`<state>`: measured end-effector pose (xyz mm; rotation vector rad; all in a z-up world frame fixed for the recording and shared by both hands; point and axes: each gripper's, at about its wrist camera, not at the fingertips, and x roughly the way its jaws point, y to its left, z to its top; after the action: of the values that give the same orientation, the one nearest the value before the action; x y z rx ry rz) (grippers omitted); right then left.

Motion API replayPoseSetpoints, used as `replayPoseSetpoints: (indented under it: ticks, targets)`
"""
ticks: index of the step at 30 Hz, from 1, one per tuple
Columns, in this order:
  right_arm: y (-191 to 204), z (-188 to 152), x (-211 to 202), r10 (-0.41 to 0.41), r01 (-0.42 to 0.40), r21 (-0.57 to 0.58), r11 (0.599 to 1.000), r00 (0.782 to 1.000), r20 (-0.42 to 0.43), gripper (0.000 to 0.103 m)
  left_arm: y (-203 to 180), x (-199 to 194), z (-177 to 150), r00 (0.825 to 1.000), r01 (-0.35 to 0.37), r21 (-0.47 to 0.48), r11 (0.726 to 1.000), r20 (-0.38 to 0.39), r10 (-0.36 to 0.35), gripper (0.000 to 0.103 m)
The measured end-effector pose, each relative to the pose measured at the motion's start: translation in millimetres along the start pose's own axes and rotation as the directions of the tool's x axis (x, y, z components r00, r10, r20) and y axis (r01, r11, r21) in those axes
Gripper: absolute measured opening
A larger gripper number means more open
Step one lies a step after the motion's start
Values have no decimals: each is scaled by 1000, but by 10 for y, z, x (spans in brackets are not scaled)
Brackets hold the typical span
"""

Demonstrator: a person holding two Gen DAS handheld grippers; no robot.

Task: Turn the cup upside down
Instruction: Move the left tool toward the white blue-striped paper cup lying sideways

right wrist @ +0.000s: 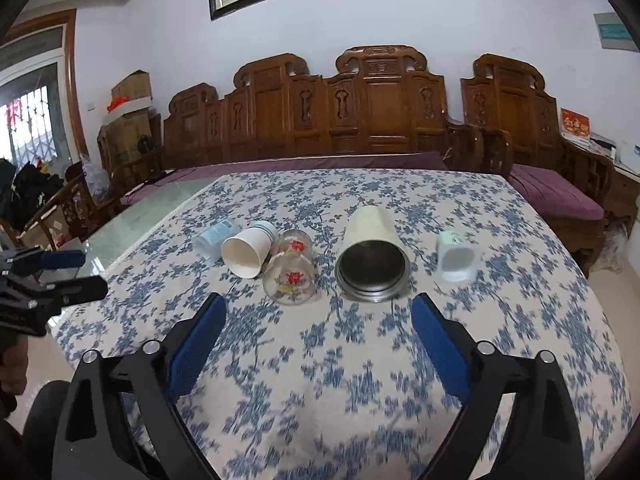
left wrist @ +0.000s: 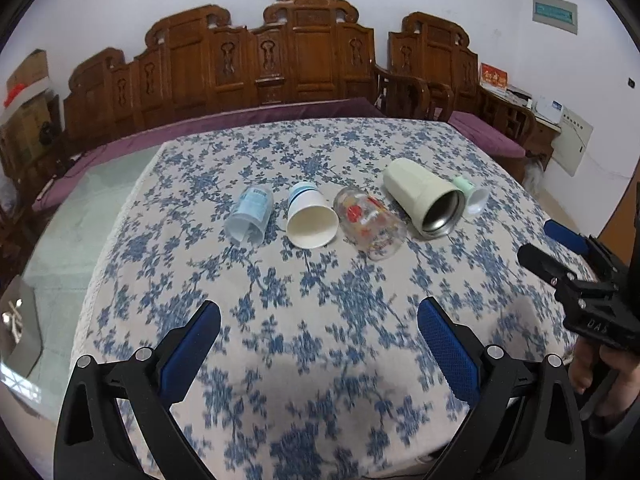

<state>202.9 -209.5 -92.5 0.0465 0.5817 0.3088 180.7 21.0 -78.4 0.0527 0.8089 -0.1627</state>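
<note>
Several cups lie on their sides in a row on the floral tablecloth, mouths toward me: a clear blue-labelled plastic cup (left wrist: 250, 216) (right wrist: 214, 238), a white paper cup (left wrist: 310, 216) (right wrist: 248, 250), a clear glass with red prints (left wrist: 370, 224) (right wrist: 290, 266), a cream steel-lined tumbler (left wrist: 424, 202) (right wrist: 372, 252) and a small pale green cup (left wrist: 472, 196) (right wrist: 454, 254). My left gripper (left wrist: 320, 320) is open and empty, short of the row. My right gripper (right wrist: 320, 316) is open and empty, just short of the glass and the tumbler; it also shows in the left wrist view (left wrist: 548, 244).
The table (left wrist: 304, 360) is covered by a blue-and-white flowered cloth. A carved wooden bench (right wrist: 360, 120) with purple cushions stands behind it. A glass-topped surface (right wrist: 140, 224) lies to the left. My left gripper shows at the left edge of the right wrist view (right wrist: 80, 270).
</note>
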Motion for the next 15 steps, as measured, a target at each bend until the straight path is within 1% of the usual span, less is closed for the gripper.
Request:
replayPoseSetpoints:
  ticks: [2,6,11,15]
  targets:
    - [-16,37,129,6,-6,1,1000,1000,-10,90,55,172,121,1000,10,-9,1000,-24,-10,85]
    - [-43,70,430,34,-34,16,999,999,-37,85,134,521,331,997,11,-31,999,-70,-13,81]
    - [41,-42,681,82,-82,1,997,994,-68,84,223,893,542,994,8,-53,999,-109,-13,81]
    - [92,-139,772,98,-99,-14,995,991,-93,84,248,1146,705,992,-7,-43,999,-128,2,79]
